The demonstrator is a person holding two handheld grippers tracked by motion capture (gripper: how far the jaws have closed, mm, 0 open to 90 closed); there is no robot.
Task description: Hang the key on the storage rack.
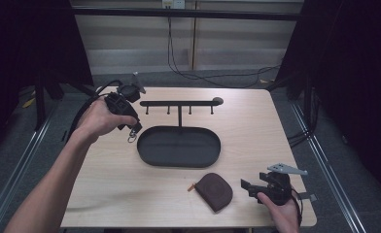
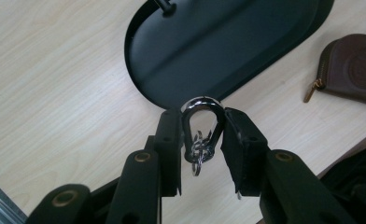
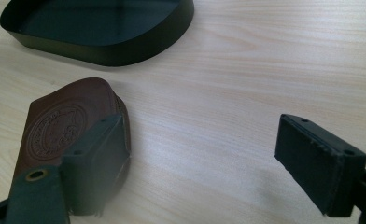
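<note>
The left hand-held gripper (image 2: 202, 135) clamps a silver clip (image 2: 201, 130) above the bench (image 1: 106, 165), beside the black tray (image 1: 179, 145). The right hand-held gripper (image 3: 204, 163) rests with jaws spread, near the brown pouch (image 3: 64, 123).

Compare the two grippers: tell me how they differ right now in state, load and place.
The left gripper is shut on a silver carabiner clip; the right gripper stands wide open with nothing between its jaws. The left gripper hangs by the left end of the black oval tray; the right gripper sits near the table's front edge, beside the brown leather pouch. Both are black and hand-held.
</note>
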